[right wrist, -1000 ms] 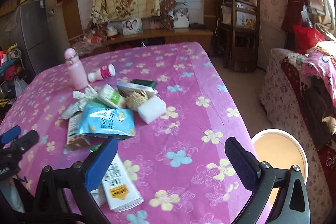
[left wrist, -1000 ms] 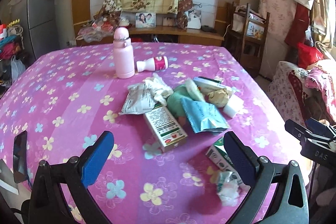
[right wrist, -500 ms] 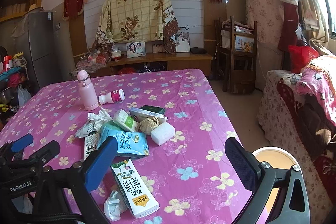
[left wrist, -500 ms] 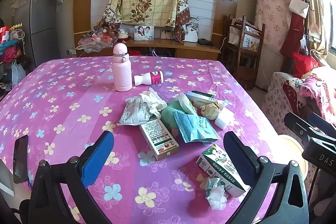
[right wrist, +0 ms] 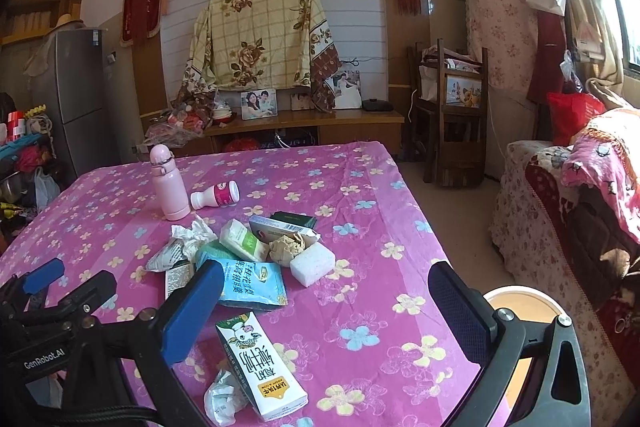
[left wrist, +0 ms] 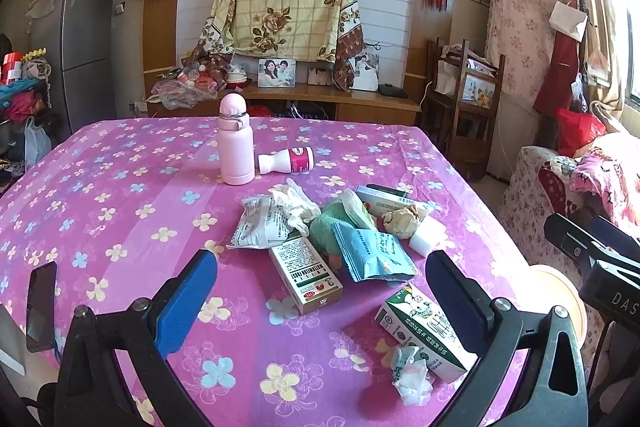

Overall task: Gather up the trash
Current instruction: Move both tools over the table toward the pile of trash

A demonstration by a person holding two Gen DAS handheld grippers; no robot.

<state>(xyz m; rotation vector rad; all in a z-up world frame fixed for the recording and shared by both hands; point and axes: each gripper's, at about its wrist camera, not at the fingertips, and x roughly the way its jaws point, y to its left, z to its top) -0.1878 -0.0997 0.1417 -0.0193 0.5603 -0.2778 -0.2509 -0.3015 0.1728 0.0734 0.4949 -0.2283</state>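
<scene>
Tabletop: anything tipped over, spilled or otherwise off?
The small white bottle with the pink label lies on its side beside the upright pink flask; no spill is visible. The milk carton lies flat by a crumpled tissue, apart from the main litter pile.

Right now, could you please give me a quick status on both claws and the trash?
Left claw open, empty. Right claw open, empty. Trash pile untouched on the table; milk carton nearest. Nothing blocking.

Pink floral table [left wrist: 120,195] — pink flask [left wrist: 235,143], toppled bottle [left wrist: 286,160], wrapper heap [left wrist: 332,231], milk carton [left wrist: 424,331], phone [left wrist: 40,301]
</scene>
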